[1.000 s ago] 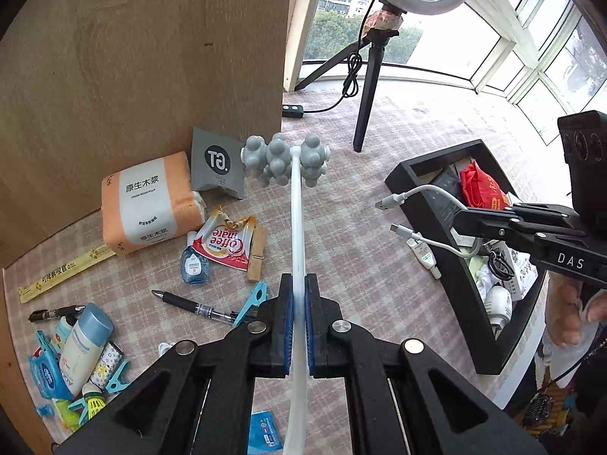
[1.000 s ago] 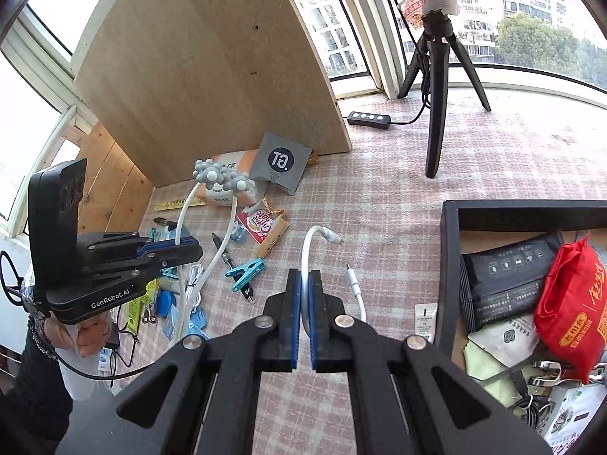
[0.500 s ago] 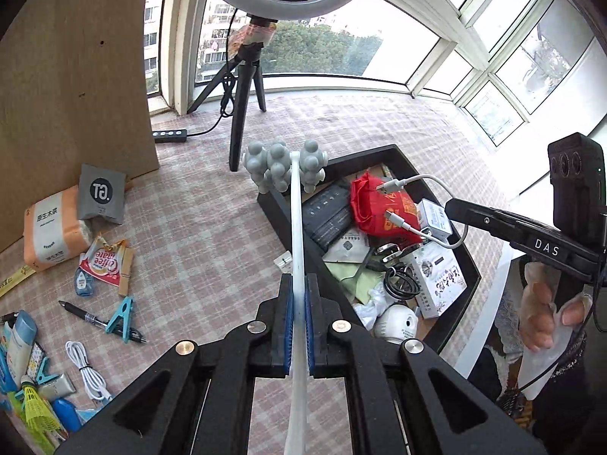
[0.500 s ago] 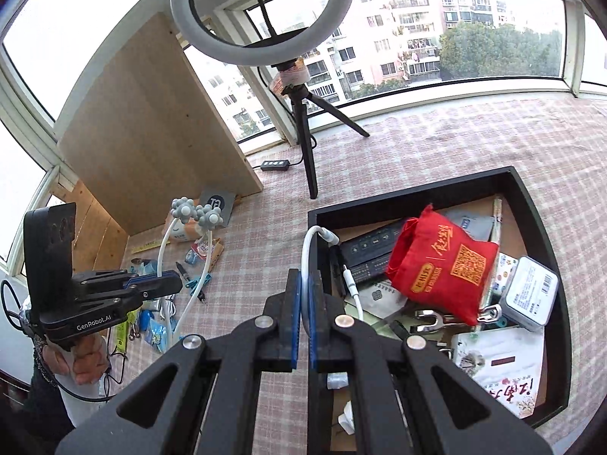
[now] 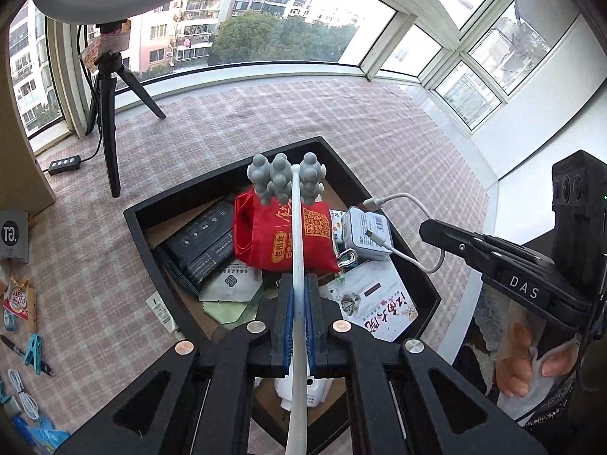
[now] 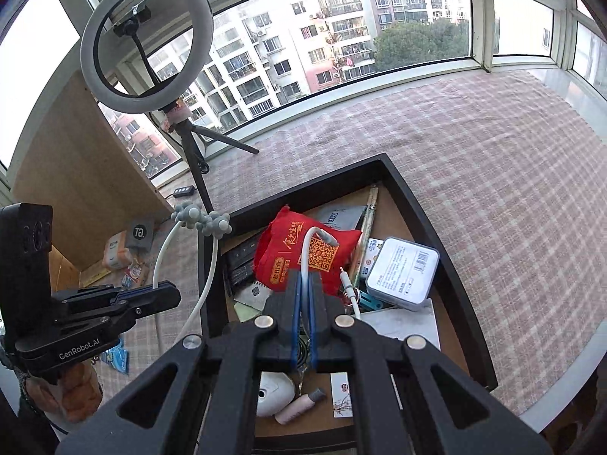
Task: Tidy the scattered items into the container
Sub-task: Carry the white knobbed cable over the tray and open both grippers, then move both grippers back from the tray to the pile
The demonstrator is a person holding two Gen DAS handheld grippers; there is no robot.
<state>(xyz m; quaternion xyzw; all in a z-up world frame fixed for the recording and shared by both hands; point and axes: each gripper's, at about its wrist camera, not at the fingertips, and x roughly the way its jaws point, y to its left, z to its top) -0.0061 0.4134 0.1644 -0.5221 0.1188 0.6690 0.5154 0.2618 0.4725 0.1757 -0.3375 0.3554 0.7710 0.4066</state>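
Left tool (image 5: 299, 316): matte black two-finger body, blue pad strips lining the inner finger faces, four round metal screw heads, copper to silver in tone, across the linkage arms. Seen from the right wrist view: black camera block, white "GenRobot.AI" lettering on the side, one small screw.

Right tool (image 6: 302, 313): same black build, blue pads, four silver screw heads. Seen from the left wrist view: "DAS" label, twin-lens camera block, thin black cable trailing below.
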